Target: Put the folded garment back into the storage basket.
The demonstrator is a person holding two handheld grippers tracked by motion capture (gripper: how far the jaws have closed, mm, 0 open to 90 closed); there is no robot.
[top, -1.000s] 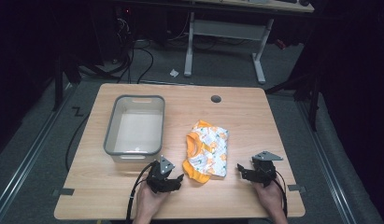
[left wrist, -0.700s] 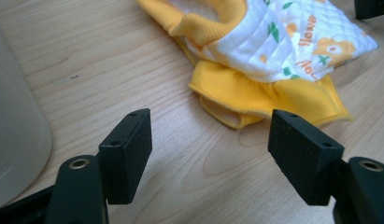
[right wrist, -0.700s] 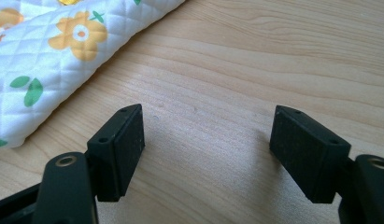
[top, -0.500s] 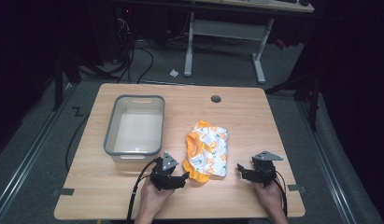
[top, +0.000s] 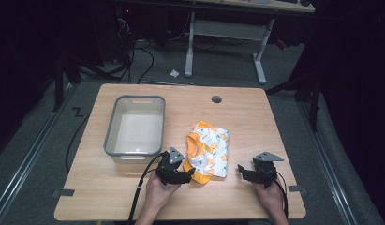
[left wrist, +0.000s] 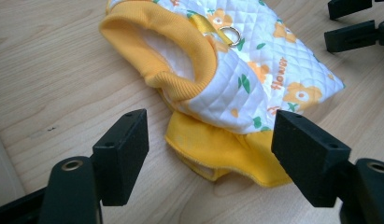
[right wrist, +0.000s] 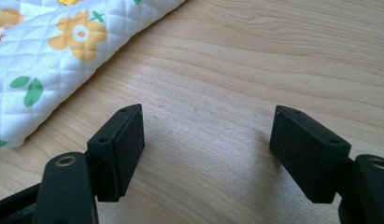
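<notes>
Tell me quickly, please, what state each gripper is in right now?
Left gripper: open, holding nothing, jaws either side of the yellow hem of the small garment.
Right gripper: open, empty, over bare table beside the garment.

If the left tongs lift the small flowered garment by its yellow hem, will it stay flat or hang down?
The quilted flowered garment is soft folded cloth, so it will probably droop and unfold. It looks light and thin, likely easy to lift. The metal ring may swing. The open left tongs face its yellow hem.
</notes>
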